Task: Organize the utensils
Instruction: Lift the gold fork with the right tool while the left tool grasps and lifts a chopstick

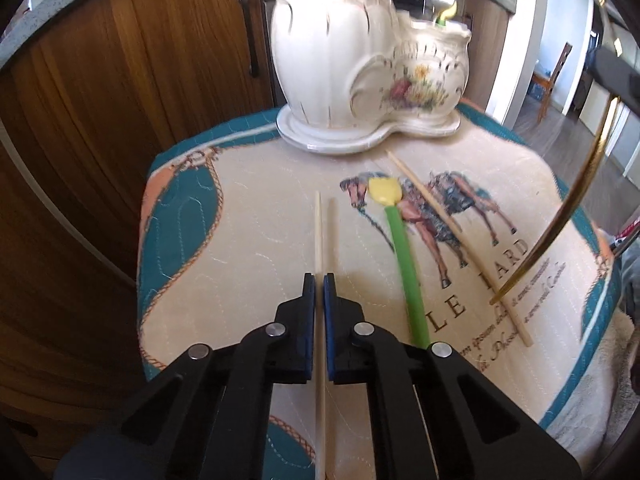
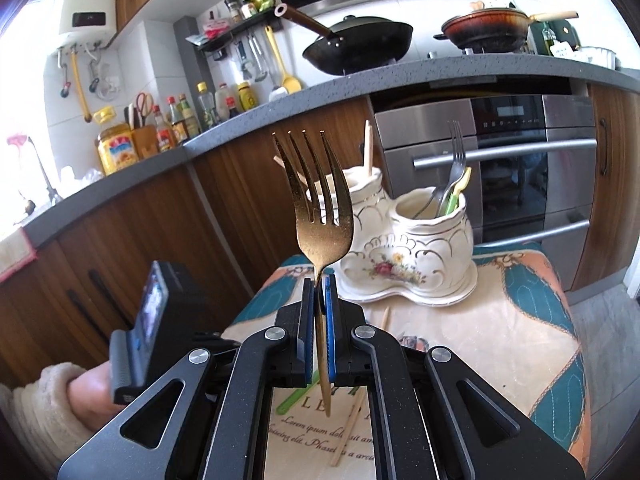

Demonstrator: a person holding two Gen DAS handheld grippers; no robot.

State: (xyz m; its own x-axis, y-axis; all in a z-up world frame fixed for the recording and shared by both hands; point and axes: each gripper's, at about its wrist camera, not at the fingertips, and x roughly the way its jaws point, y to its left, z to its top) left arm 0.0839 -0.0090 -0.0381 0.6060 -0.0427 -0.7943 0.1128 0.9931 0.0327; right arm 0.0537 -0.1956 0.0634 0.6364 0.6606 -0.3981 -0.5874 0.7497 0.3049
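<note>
My left gripper (image 1: 319,280) is shut on a wooden chopstick (image 1: 318,224), held just above the printed cloth (image 1: 248,248). A green utensil with a yellow tulip head (image 1: 394,236) and a second chopstick (image 1: 452,240) lie on the cloth to its right. My right gripper (image 2: 319,282) is shut on a gold fork (image 2: 318,208), tines up, in front of the white two-pot ceramic holder (image 2: 404,256). The fork's handle (image 1: 568,216) shows at the right of the left wrist view. The holder (image 1: 360,64) has chopsticks in its big pot and forks in its small pot.
The cloth covers a small table in front of wooden cabinets (image 1: 120,100) and an oven (image 2: 520,160). A grey countertop (image 2: 280,100) carries bottles and pans behind. The left hand and its gripper body (image 2: 152,320) are at the lower left of the right wrist view.
</note>
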